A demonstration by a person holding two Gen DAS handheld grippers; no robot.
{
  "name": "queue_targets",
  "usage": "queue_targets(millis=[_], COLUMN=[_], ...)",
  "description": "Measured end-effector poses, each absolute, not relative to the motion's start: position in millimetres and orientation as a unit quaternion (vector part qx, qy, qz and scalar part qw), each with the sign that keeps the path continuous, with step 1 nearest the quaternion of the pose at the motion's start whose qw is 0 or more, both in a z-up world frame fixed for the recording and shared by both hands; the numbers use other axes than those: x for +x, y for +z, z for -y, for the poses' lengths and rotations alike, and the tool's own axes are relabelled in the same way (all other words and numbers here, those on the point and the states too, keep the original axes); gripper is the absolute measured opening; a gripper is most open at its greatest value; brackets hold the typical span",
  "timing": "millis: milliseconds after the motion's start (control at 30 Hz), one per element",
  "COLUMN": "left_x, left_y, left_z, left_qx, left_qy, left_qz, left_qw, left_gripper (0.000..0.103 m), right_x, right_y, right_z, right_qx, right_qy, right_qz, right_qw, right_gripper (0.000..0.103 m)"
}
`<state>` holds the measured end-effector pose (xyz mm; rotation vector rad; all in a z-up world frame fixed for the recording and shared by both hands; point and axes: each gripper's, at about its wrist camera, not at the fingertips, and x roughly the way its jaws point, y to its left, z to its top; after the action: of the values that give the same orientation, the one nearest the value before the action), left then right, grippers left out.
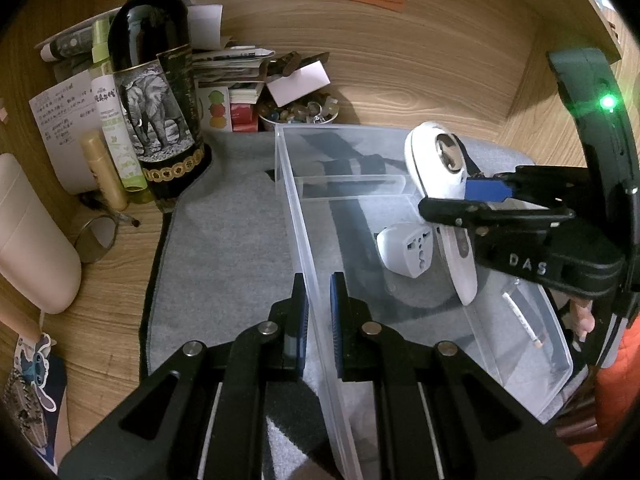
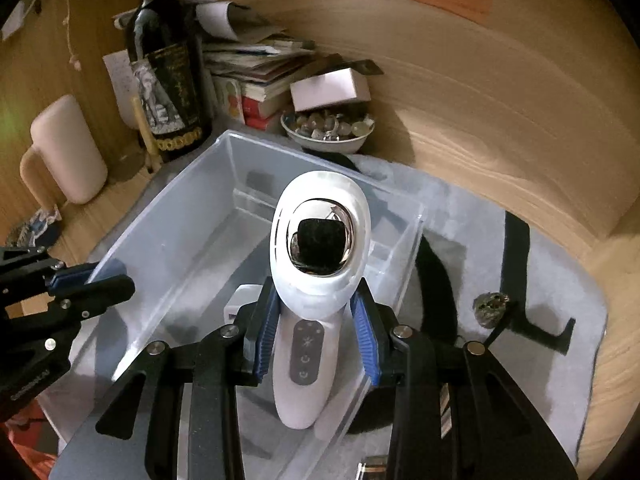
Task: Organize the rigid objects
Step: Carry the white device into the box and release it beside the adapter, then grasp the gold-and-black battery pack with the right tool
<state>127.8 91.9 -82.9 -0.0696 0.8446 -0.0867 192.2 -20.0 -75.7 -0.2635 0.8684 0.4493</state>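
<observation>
1. The wooden worktop [image 1: 420, 60] filled both views, boxed in by wood panels with orange notes in the upper part of the left wrist frame; a grey mat [image 1: 224, 240] covered its centre.
2. On the mat sat the clear plastic bin [image 1: 304, 240], with a divider across it; I judged it the destination for the loose items.
3. My left tool [image 1: 318, 320] straddled the bin's near wall at bottom centre of its own frame, pads either side with only a narrow gap. Whether they actually pinched the wall I couldn't tell; I judged it was there to steady the bin.
4. My right tool [image 2: 316, 328] was clamped on the neck of the white handheld device [image 2: 316, 264], mirrored head tilted up, over the bin at frame centre; I think it was about to go in.
5. A white travel adapter [image 1: 408, 250] already lay inside.
6. Clutter crowded the upper left: a wine bottle [image 1: 156, 92], papers, a bowl of trinkets [image 2: 328, 132].
</observation>
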Motion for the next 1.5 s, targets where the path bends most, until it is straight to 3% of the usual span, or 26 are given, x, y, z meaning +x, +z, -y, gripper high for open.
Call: queue_targets(millis=[433,633,800,1100,1500], left_x=[128.0,128.5,128.4,128.3,127.7], left_y=[-83.0,-82.8,-83.3,-83.3,-83.3], left_z=[-93.8,-94.0,-93.2,-93.0,-93.2], left_qx=[-0.032,-0.031,-0.031,-0.03,-0.029], left_qy=[-0.043,-0.041,-0.041,-0.041,-0.039], left_qz=[-0.41,-0.411,-0.411,-0.41,-0.411], left_qw=[0.91,0.91,0.91,0.91,0.91], left_gripper=[0.01,0.01,0.01,0.01,0.01], right_x=[182.6,165.8,150.9,135.9,126.3], right_y=[-66.2,-43.8,-24.1,-14.3,-73.6], right_z=[14.8,20.9,32.8,70.6,123.7], right_qx=[-0.141,-0.143,-0.134,-0.111,-0.072], right_qy=[0.216,0.206,0.189,0.146,0.091], right_qz=[-0.404,-0.363,-0.324,-0.315,-0.419], right_qw=[0.878,0.898,0.917,0.931,0.9], right_gripper=[0.038,0.053,0.081,0.084,0.084])
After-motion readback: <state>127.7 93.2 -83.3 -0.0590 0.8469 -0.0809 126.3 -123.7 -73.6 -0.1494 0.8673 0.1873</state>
